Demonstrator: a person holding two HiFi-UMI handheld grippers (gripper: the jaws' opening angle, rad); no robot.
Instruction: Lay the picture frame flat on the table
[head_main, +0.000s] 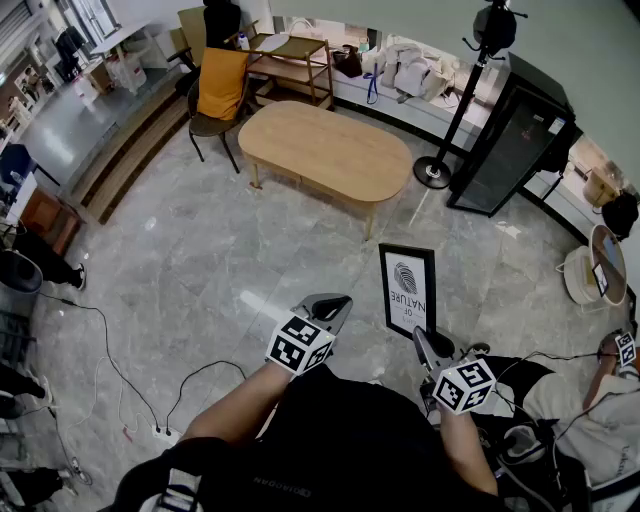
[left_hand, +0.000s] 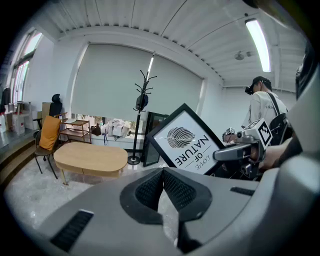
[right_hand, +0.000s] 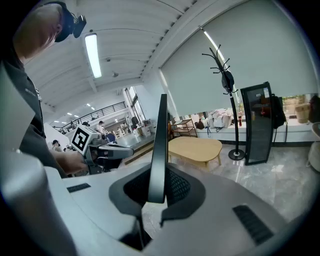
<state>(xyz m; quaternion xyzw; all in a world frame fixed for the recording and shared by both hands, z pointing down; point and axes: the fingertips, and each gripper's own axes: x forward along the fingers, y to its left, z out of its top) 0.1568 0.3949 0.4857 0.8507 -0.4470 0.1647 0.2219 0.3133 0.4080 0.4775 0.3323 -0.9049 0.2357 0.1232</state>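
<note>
A black picture frame (head_main: 408, 288) with a leaf print and the word NATURE is held up in the air over the grey floor, well short of the oval wooden table (head_main: 325, 150). My right gripper (head_main: 425, 345) is shut on its lower edge. Seen edge-on in the right gripper view, the frame (right_hand: 160, 145) stands upright between the pads of my right gripper (right_hand: 156, 190). My left gripper (head_main: 335, 305) hangs to the frame's left, shut with nothing in it. From the left gripper view the frame (left_hand: 187, 141) tilts beyond my left gripper (left_hand: 162, 172), with the table (left_hand: 90, 157) further off.
A chair with an orange cushion (head_main: 220, 85) and a wooden shelf (head_main: 290, 60) stand behind the table. A black coat stand (head_main: 470, 90) and a dark cabinet (head_main: 510, 140) are to its right. Cables and a power strip (head_main: 150, 425) lie on the floor. A person sits at the right (head_main: 600, 400).
</note>
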